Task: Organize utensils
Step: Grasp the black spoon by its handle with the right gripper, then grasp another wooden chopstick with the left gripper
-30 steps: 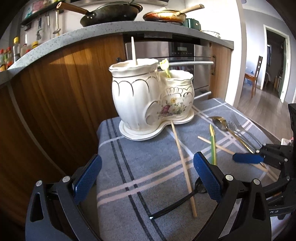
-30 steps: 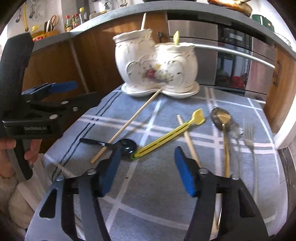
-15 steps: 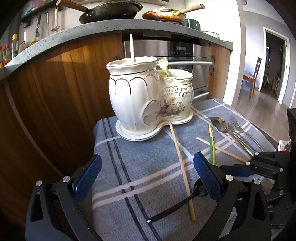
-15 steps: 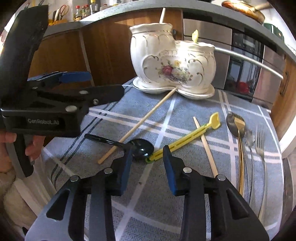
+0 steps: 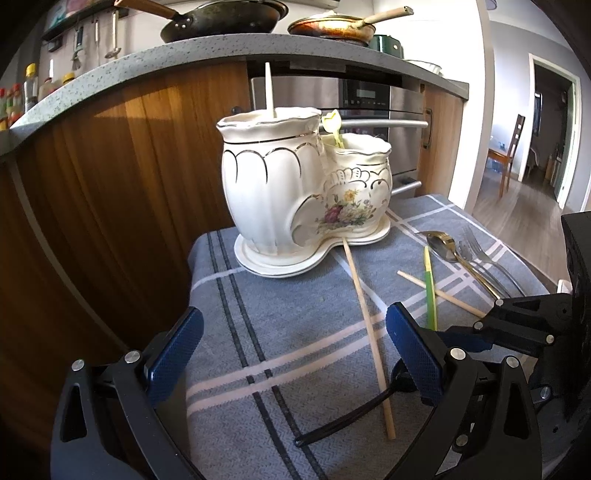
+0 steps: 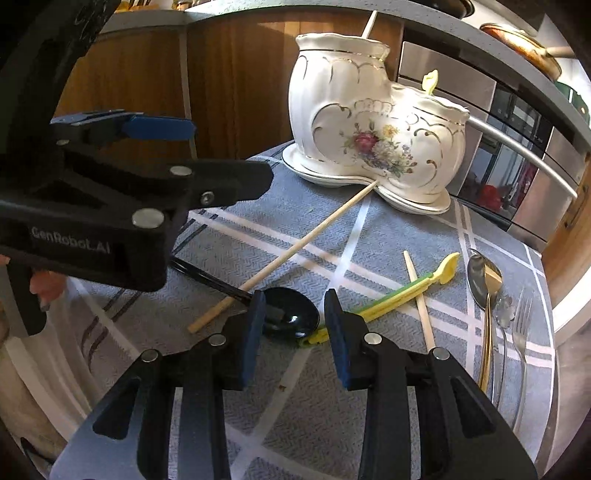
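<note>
A white floral ceramic utensil holder stands on a grey plaid cloth; it also shows in the right wrist view, with a chopstick and a yellow-green utensil inside. On the cloth lie a black spoon, a long chopstick, a second chopstick, a yellow-green utensil, a gold spoon and a fork. My right gripper is partly open, its pads on either side of the black spoon's bowl. My left gripper is open and empty above the cloth.
Wooden cabinet fronts and a steel oven stand right behind the cloth. Pans sit on the counter above. The cloth's right edge drops off beside the fork. The left gripper's body hangs close at the left of the right wrist view.
My right gripper has moved forward and down to the black spoon, and its jaws have narrowed around the bowl. My left gripper has drifted slightly closer to the holder.
</note>
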